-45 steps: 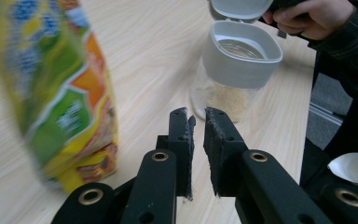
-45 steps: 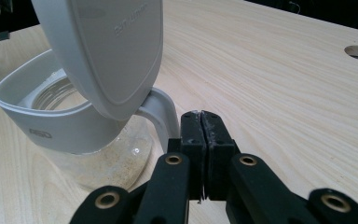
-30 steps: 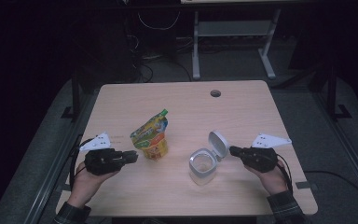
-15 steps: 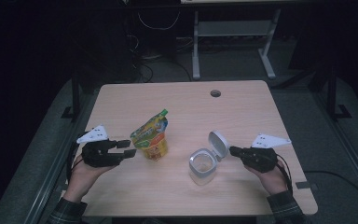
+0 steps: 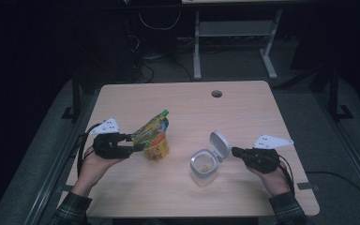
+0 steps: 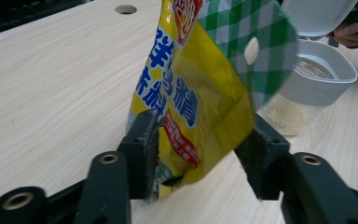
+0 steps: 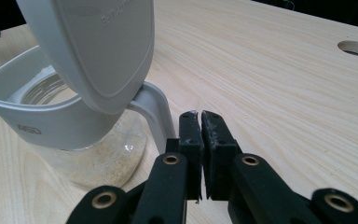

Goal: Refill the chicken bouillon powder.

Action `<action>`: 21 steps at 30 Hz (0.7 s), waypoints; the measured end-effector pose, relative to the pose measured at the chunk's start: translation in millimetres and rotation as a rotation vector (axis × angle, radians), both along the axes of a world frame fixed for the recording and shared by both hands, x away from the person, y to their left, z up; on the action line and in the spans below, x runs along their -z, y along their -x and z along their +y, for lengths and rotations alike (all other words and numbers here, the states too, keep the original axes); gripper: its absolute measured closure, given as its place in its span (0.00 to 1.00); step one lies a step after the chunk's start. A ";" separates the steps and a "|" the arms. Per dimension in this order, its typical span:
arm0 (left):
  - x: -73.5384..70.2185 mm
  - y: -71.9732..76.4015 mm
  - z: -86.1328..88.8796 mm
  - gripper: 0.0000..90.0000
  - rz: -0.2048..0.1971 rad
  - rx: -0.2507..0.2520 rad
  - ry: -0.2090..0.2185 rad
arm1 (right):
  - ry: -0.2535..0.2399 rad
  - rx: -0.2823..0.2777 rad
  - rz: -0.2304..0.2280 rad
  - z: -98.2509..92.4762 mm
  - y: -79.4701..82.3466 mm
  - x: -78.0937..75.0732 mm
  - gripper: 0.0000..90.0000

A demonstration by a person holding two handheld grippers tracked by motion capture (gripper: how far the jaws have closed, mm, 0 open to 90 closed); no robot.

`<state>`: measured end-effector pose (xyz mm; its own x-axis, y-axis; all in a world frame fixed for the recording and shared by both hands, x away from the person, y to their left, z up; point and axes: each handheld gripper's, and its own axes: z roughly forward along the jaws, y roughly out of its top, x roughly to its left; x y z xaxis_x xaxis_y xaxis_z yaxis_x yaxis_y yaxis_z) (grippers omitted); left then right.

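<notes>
In the high view, a yellow and green seasoning pouch point(image 5: 152, 136) is seen standing left of centre on the wooden table point(image 5: 243, 112), tilted with its top toward the upper right. The left gripper point(image 5: 138, 145) is placed at the pouch's lower left side. In the left gripper view its 2 jaws have just been opening: the pouch point(image 6: 196, 98) stands between them, one pad point(image 6: 144, 149) lies against it and the other stands apart, so nothing is pinched. Right of centre, a clear jar point(image 5: 203, 165) with a white flip lid point(image 5: 219, 145) raised is seen. The right gripper point(image 7: 200, 116) is pressed together, just beside the jar's hinge point(image 7: 151, 112), holding nothing.
</notes>
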<state>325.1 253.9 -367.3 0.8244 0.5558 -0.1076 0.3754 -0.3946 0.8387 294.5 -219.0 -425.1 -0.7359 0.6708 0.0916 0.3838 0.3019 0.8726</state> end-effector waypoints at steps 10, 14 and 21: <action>6.0 -7.4 -10.6 0.68 -0.004 0.012 -0.027 | -0.009 0.002 0.000 -2.0 -0.6 0.0 0.96; 5.8 -7.9 -11.4 0.78 -0.018 0.010 -0.035 | -0.007 0.003 0.001 -2.4 -0.7 0.2 0.96; 6.9 -10.9 -10.2 0.99 0.003 0.024 -0.028 | -0.006 0.005 0.002 -1.7 -0.4 0.1 0.96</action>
<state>335.9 243.7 -374.2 0.8371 0.5388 -0.0949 0.3685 -0.4271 0.8257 294.9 -220.8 -425.2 -0.7325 0.6737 0.0975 0.3872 0.2946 0.8736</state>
